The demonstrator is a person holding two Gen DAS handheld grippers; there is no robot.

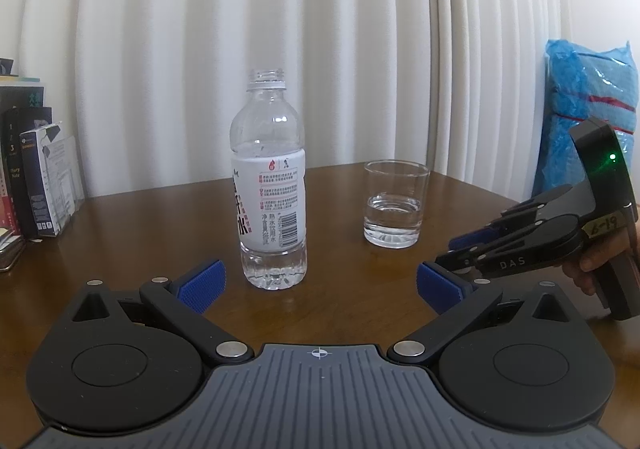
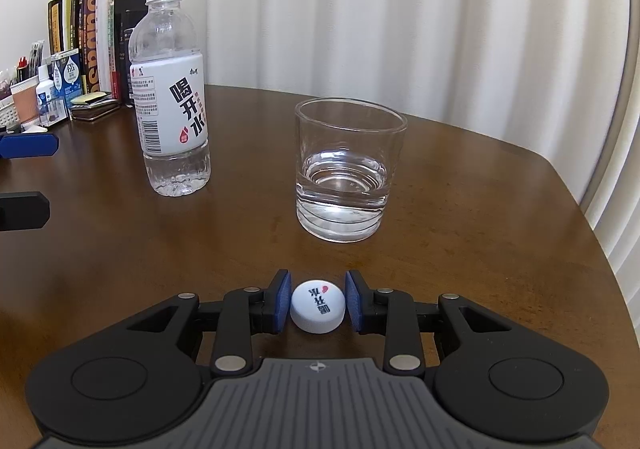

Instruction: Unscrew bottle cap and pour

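An uncapped clear water bottle (image 1: 272, 185) with a white label stands upright on the brown table; it also shows in the right wrist view (image 2: 172, 97). A glass tumbler (image 1: 395, 205) holding a little water stands to its right, also in the right wrist view (image 2: 347, 169). My left gripper (image 1: 320, 283) is open wide and empty, just in front of the bottle. My right gripper (image 2: 318, 303) has the white bottle cap (image 2: 318, 305) between its pads, low at the table; small gaps show at both pads. The right gripper also shows in the left wrist view (image 1: 460, 265).
Books and small boxes (image 1: 32, 169) stand at the table's left edge, with cups and small bottles (image 2: 44, 89) beside them. A blue plastic bag (image 1: 588, 105) stands at the right. A ribbed white wall is behind. The table's rounded right edge (image 2: 568, 185) is close.
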